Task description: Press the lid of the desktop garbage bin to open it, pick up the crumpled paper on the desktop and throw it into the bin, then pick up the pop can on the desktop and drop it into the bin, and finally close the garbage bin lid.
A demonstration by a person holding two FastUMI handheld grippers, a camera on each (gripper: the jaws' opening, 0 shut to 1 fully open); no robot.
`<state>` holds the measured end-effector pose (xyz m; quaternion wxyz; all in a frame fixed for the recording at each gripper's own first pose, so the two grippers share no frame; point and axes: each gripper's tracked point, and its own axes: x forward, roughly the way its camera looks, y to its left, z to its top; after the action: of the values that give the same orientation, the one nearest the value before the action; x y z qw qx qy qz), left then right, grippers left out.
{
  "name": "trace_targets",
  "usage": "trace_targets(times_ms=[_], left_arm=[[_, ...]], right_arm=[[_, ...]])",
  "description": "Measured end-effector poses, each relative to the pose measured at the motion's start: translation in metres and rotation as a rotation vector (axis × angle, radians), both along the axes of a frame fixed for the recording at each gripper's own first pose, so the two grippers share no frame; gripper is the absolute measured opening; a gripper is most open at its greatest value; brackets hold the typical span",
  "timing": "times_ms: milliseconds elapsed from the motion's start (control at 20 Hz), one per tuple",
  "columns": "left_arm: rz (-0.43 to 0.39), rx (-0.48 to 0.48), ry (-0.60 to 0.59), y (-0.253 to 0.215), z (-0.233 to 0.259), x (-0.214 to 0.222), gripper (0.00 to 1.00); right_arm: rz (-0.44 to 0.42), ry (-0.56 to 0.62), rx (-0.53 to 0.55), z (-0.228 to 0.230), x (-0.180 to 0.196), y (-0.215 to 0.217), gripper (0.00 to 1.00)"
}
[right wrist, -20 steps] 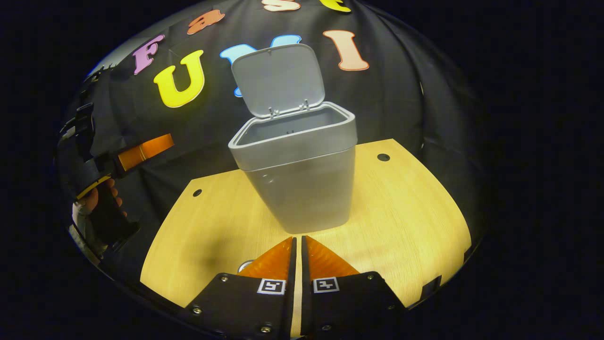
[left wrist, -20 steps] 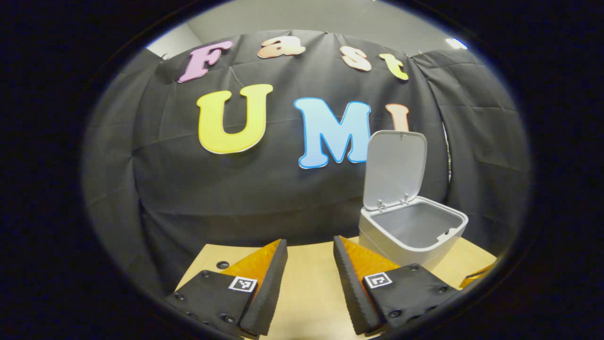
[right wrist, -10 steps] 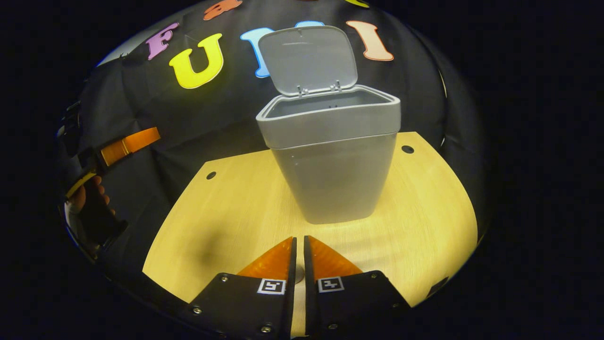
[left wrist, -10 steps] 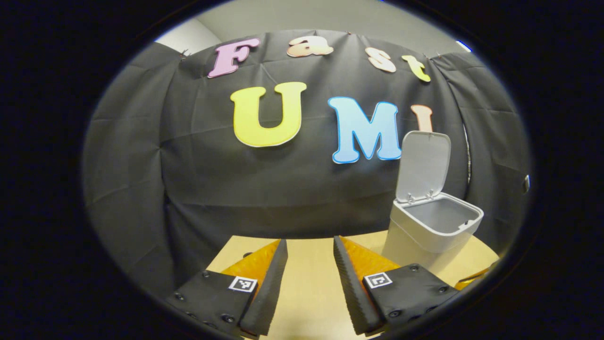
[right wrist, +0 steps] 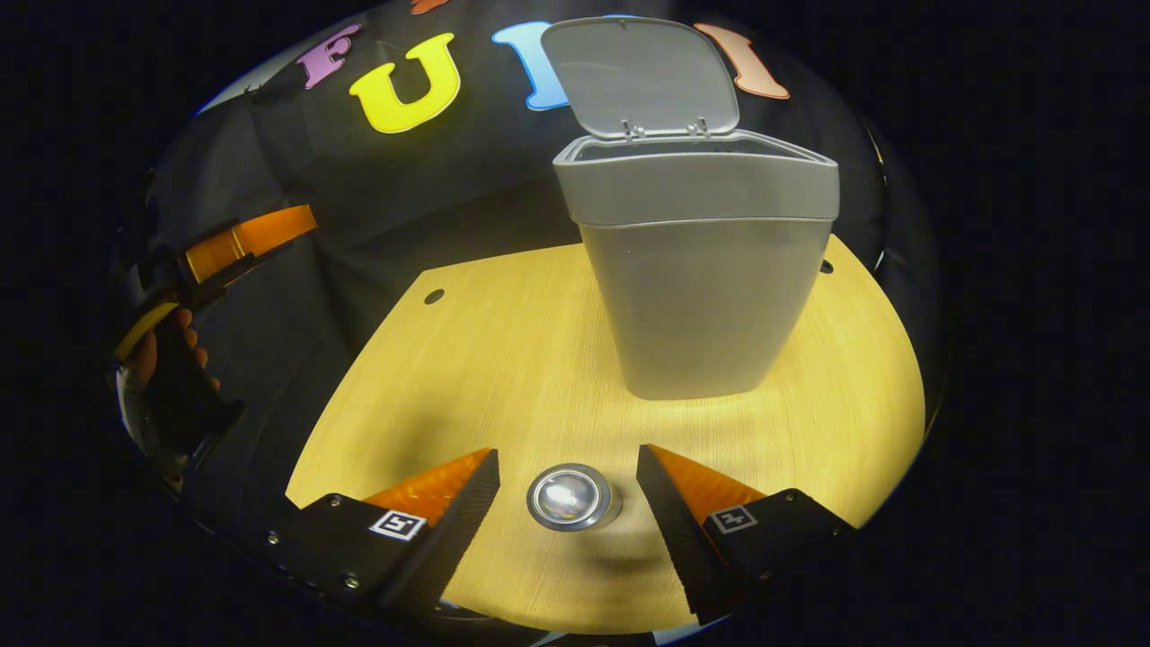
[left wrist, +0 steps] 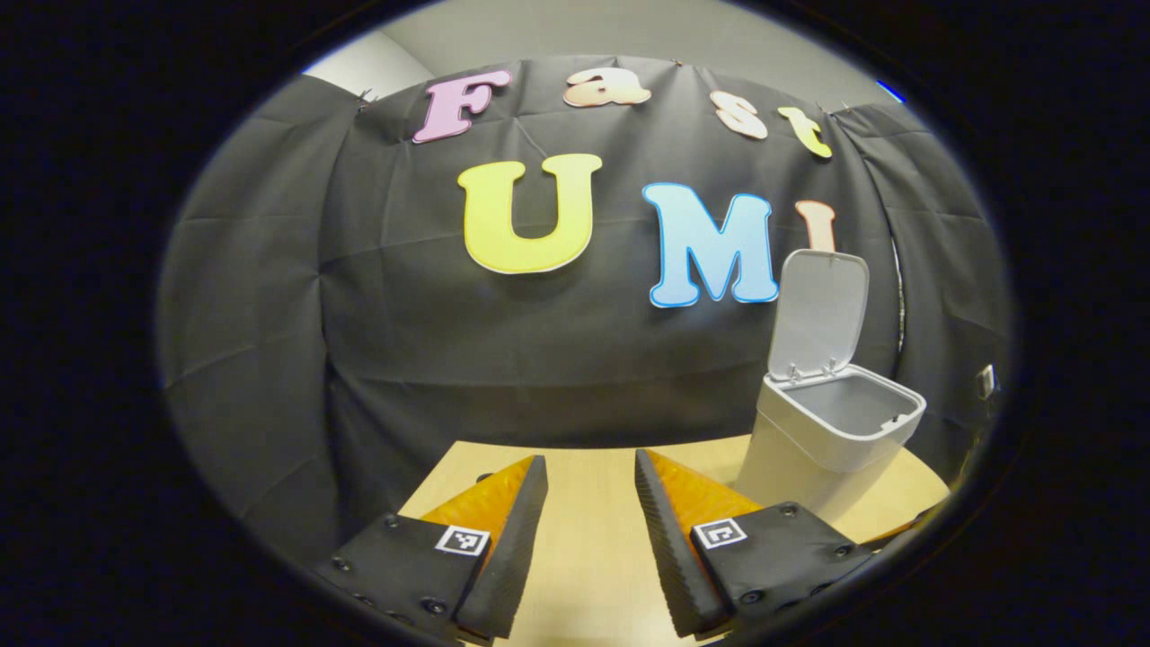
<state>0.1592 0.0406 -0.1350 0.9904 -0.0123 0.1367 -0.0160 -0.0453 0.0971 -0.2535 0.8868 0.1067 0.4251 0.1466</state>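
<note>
The right gripper (right wrist: 568, 499) hangs above the pop can (right wrist: 571, 497), fingers spread wide to either side of its top, not touching it. The can stands on the surface (right wrist: 503, 359) just in front of the bin (right wrist: 705, 288), whose lid (right wrist: 640, 76) stands open. The left gripper (left wrist: 588, 530), fingers apart and empty, waits left of the bin. An off-centre descent could tip the can and send it rolling.
</note>
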Motion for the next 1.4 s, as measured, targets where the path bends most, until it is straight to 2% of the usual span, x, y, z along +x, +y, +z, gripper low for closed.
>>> trace_targets(times_ms=[700,1200,1300,1400], left_arm=[[0.054,0.014,0.026,0.035,-0.01,-0.005,0.68],[0.065,-0.001,0.038,0.041,-0.018,-0.002,0.68],[0.065,-0.003,0.039,0.041,-0.019,-0.002,0.68],[0.063,-0.005,0.04,0.04,-0.019,-0.002,0.68]], right_arm=[[0.063,0.128,-0.085,-0.044,-0.009,0.018,0.98],[0.103,0.163,-0.159,-0.061,-0.014,0.019,0.98],[0.117,0.155,-0.177,-0.06,-0.014,0.017,0.87],[0.128,0.136,-0.191,-0.056,-0.013,0.017,0.86]])
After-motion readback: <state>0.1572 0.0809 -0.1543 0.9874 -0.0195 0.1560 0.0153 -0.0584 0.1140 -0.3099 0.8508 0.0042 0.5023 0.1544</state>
